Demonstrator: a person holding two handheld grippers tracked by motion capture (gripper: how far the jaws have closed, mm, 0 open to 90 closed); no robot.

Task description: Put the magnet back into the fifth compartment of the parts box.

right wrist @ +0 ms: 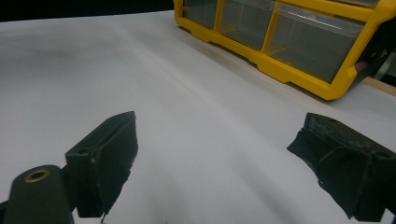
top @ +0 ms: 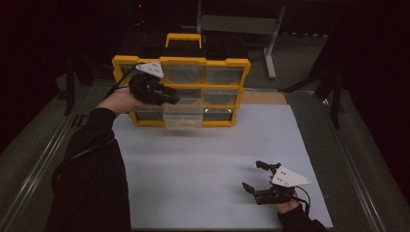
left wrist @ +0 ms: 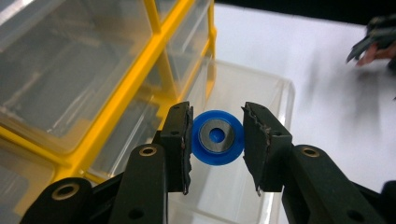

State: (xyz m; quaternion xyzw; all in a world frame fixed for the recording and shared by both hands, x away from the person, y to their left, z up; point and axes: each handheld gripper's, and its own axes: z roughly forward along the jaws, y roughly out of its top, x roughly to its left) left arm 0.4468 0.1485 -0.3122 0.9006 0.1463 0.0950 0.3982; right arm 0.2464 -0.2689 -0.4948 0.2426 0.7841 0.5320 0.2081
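A small blue disc (left wrist: 217,137) with a metal ring at its centre is pinched between the pads of the left gripper (left wrist: 217,140), held over a clear drawer (left wrist: 280,100) pulled out of a yellow organiser (top: 181,62). The right gripper (right wrist: 215,158) is held wide open and empty above the white table (top: 203,159).
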